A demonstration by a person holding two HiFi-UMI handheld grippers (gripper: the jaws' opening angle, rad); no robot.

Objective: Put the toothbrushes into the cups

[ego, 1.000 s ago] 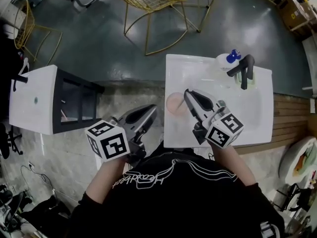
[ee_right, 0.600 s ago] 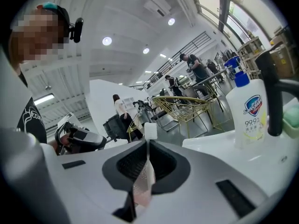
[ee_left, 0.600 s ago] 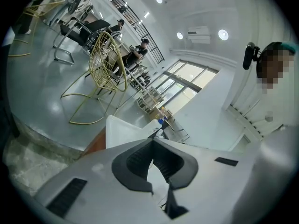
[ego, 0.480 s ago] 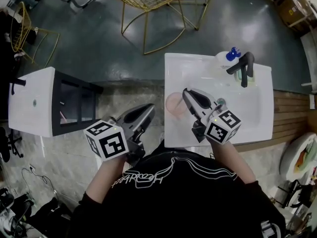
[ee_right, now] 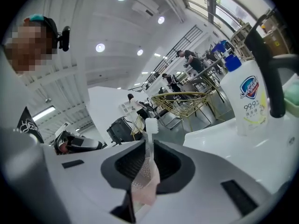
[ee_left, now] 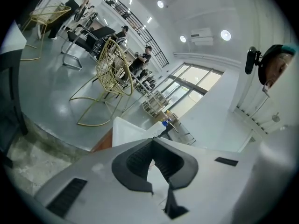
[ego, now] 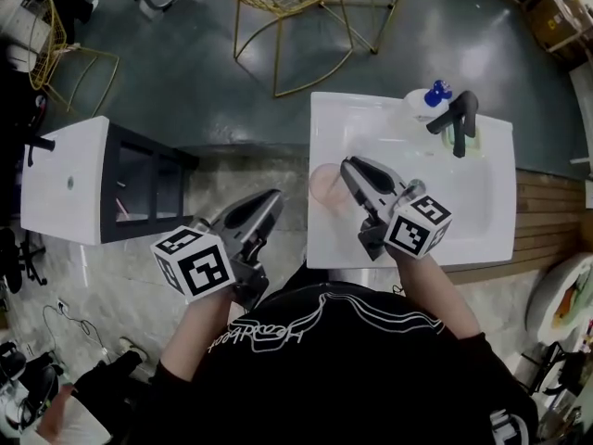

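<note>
A pink cup (ego: 324, 185) stands at the left edge of the white sink counter (ego: 482, 221). My right gripper (ego: 347, 168) hangs with its tips just over the cup's right side. In the right gripper view a pink and white toothbrush (ee_right: 145, 178) stands upright between the right gripper (ee_right: 150, 147) pads, bristle head above them. The jaws are opening, with the pads still against the handle. My left gripper (ego: 272, 199) is off the counter to the left, over the floor. In its own view the left gripper (ee_left: 152, 143) is shut and empty.
At the back of the counter stand a black faucet (ego: 456, 119), a soap bottle (ego: 428, 106) with a blue pump and a green soap dish (ego: 463, 143). A white cabinet (ego: 69, 185) with a black side is at the left. A yellow wire chair (ego: 278, 7) stands beyond.
The right gripper has rolled slightly over the pink cup, toothbrush still in it. The left gripper stays where it was.
</note>
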